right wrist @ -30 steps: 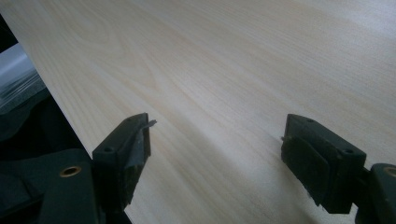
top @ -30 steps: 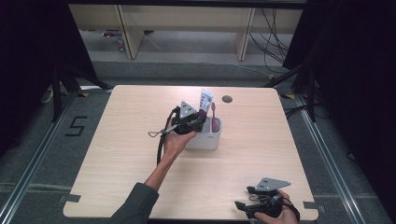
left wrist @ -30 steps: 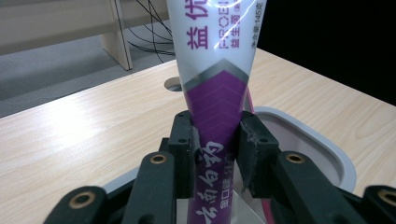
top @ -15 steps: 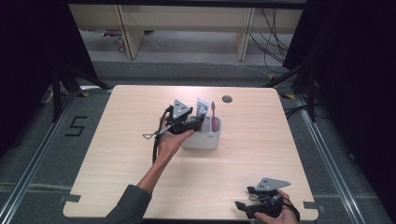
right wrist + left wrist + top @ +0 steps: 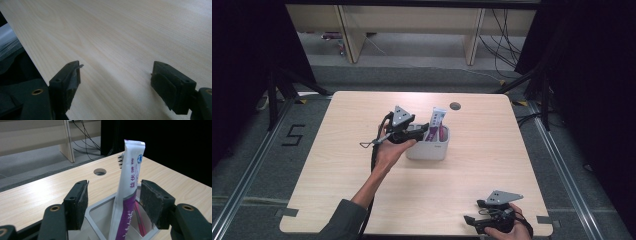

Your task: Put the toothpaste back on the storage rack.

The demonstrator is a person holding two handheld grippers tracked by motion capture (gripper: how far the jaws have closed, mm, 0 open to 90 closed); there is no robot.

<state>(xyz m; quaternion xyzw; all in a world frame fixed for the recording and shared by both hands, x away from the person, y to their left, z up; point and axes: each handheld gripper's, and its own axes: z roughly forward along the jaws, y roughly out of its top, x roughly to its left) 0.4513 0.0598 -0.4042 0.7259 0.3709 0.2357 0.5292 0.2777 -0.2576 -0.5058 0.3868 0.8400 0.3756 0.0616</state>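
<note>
Left gripper (image 5: 422, 131) reaches from an outstretched forearm, jaws spread wide around the toothpaste tube (image 5: 128, 187) in the holder (image 5: 432, 150) — right gripper (image 5: 474, 222) rests released near the table (image 5: 512, 150) edge

Looks like a lab recording booth: pale wooden table with round cable hole (image 5: 455, 106), black curtains (image 5: 242, 60) at both sides, loose black cables (image 5: 507, 35) on grey floor.
</note>
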